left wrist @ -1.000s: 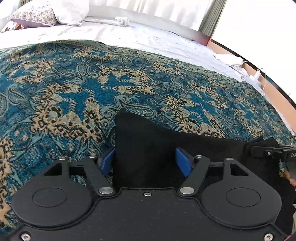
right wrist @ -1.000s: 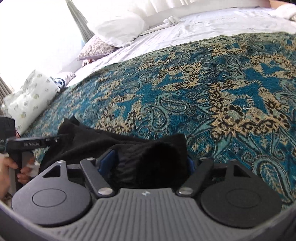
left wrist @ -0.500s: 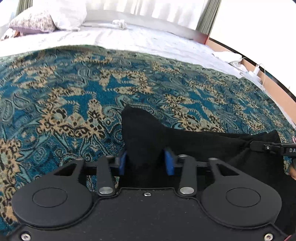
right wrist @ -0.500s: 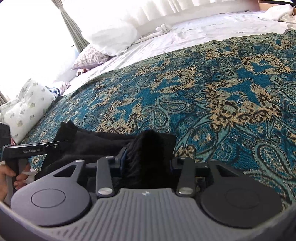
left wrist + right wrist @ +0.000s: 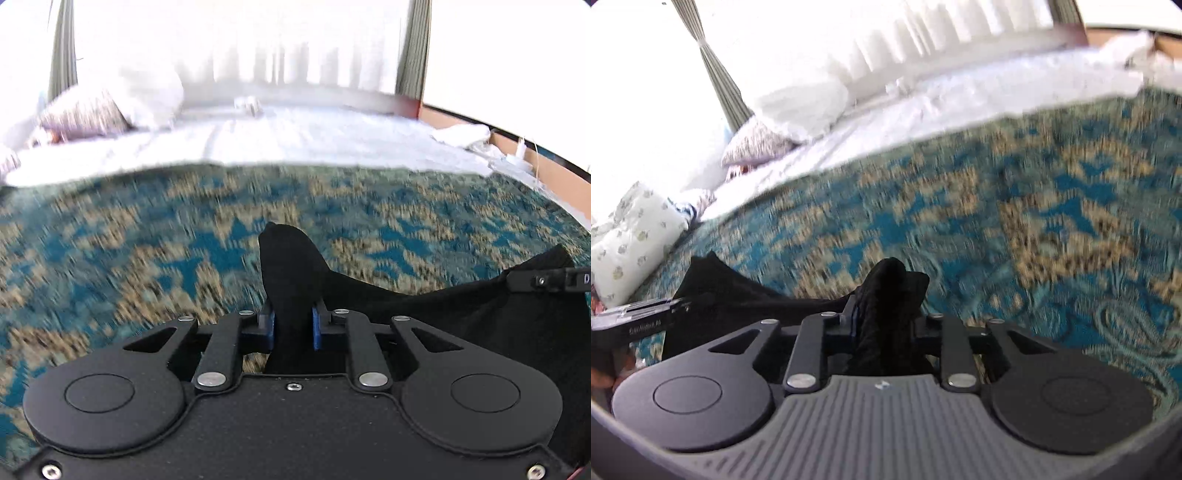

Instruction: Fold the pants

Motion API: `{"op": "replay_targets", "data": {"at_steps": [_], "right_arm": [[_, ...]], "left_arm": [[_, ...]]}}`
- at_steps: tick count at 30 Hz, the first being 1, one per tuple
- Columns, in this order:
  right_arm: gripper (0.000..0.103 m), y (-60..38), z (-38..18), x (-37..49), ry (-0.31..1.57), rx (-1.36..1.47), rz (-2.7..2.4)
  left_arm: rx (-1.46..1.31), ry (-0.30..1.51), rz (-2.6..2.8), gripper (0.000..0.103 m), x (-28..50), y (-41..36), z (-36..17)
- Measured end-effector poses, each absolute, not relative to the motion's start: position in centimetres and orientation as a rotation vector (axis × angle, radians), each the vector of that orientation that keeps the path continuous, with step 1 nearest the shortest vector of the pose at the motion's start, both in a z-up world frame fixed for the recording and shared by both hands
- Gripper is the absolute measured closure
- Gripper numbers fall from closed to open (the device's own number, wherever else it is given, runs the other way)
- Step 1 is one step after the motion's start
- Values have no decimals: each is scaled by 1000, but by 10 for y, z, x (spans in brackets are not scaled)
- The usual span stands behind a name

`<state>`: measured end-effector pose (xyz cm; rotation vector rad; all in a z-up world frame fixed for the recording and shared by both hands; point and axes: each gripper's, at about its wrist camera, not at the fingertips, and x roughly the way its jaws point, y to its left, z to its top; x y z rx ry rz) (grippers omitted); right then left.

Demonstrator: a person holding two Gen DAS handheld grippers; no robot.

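Nearest the lens, left gripper (image 5: 291, 328) closing on a pinched peak of the black pants (image 5: 461, 317), blue pads (image 5: 317, 330) pressing cloth. Right gripper (image 5: 884, 325) likewise closing on a bunched fold; its pads mostly hidden. Pants sag between the two above the patterned bedspread (image 5: 1052, 221), apparently lifted. Beyond: blurred pillows (image 5: 798, 99), overexposed window.

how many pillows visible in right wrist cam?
3: white pillow by the curtain, patterned pillow in front of it, floral pillow at far left. More may be hidden.
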<state>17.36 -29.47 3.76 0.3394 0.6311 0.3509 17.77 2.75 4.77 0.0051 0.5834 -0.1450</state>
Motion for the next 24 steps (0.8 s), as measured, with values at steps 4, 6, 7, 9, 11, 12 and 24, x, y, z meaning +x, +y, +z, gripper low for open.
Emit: {"op": "replay_targets", "data": {"at_steps": [4,6,7,9,11,12,24], "right_arm": [[78,-283,60,180,556,291,330],[78,-276,67,189,537,291,332],[78,-273,71,196,531,289,335],[78,-266,76,210,517,289,329],[78,-258,79,223,502,280,327],[78,-254,79,229,497,279,327],[77,-227,42,275,564,217,271]], "left_arm": [[-2,514,-106,86,179,29,69],[7,488,-75,86,186,30,77],[6,482,-63,86,191,32,80],[4,474,-36,86,205,36,84],[31,464,-2,86,218,37,83],[49,463,13,86,225,37,81],[87,607,100,85,293,38,18]]}}
